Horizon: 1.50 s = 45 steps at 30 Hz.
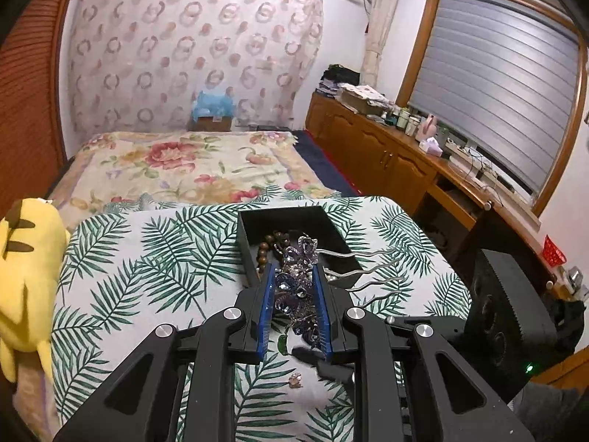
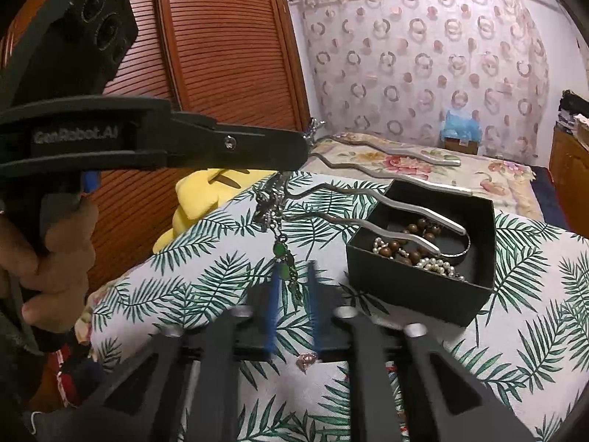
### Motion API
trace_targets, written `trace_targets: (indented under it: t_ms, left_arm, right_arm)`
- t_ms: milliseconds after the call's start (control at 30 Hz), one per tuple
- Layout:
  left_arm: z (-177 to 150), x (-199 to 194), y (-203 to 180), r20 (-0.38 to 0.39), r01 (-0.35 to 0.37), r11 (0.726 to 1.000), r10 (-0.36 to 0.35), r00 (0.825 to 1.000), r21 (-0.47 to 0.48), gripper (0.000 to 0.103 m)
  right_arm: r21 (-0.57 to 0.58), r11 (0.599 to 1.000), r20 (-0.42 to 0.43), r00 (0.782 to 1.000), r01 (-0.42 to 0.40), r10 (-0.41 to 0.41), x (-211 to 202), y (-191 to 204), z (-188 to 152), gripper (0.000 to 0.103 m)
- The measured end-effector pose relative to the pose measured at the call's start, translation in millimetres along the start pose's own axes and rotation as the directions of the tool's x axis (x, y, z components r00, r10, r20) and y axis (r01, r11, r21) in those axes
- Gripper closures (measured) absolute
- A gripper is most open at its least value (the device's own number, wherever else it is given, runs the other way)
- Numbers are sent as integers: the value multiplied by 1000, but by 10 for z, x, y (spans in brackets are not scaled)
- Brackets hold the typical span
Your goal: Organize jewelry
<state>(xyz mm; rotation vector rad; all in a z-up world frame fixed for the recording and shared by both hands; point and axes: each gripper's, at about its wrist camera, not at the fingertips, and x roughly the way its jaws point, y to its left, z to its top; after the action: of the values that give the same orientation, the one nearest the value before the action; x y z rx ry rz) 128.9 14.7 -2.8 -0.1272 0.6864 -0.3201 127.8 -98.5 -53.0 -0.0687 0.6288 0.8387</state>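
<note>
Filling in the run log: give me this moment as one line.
left hand-held gripper: shut on hair comb | comb prongs over box | right hand-held gripper: open, empty | pink charm on cloth

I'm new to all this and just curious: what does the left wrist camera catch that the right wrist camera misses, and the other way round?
Only the left wrist view shows the hair comb's blue jewelled head clamped in the left gripper, plus the window. Only the right wrist view shows the pearl strand in the box, and the person's hand. Both show the black box, the small pink trinket and the leaf-print cloth.
</note>
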Motion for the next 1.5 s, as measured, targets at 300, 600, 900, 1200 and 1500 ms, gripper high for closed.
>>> trace_targets:
  t_ms: [300,600,900,1200,1500]
  left_arm:
    - [-59,7,70,-13,-15,1000,15,1000,-11,84]
    - [-104,48,92,-15,-38,999,38,999,-14,84]
    - [-141,105,101,-10,-44,999,44,999,-23,84]
    - [-216,217,94,-32,-2,999,1,999,-37,84]
    - [-219,217,131,-12,37,997,-38,999,-73,84]
  right_arm:
    - [19,997,42,996,80,-81,-154,-91,-53,99]
    - [33,992,93,988,123,-126,-302,-178,-48,99]
    - [7,998,74,995,62,-62,-352,-121,-8,99]
    - [-24,1000,113,994,-6,9,-389,19,7,99]
    - [-34,995,59,994,-93,95,-280,139,-105,98]
